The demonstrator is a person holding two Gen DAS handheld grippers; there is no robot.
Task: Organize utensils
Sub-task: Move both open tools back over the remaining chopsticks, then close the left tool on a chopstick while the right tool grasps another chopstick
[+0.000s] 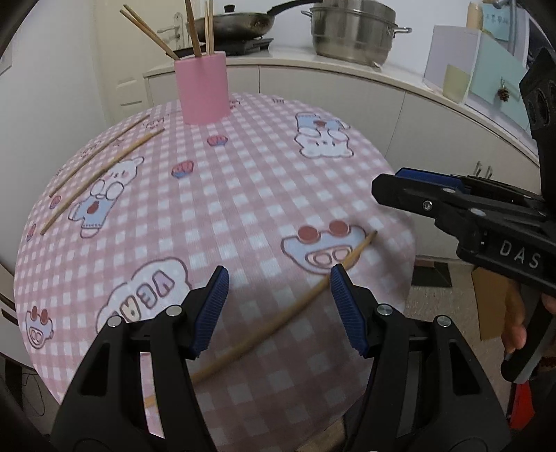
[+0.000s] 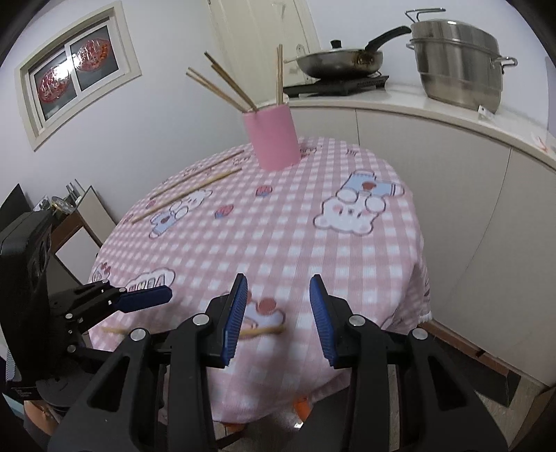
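A pink cup [image 1: 203,88] with several wooden chopsticks stands at the far side of the pink checked tablecloth [image 1: 243,180]; it also shows in the right wrist view [image 2: 274,137]. Two loose chopsticks [image 1: 104,167] lie at the far left, also seen from the right wrist [image 2: 194,189]. One chopstick [image 1: 278,318] lies near the front edge, passing between the fingers of my open left gripper [image 1: 279,306]. My right gripper [image 2: 278,313] is open and empty, just above that chopstick's end [image 2: 264,330]; it appears at the right in the left wrist view [image 1: 417,191].
A white counter [image 1: 347,62] behind the table carries a frying pan [image 1: 239,22] on a cooktop and a steel pot [image 1: 351,31]. The table's right edge drops to the floor [image 1: 438,313]. A door and a wall stand at the left.
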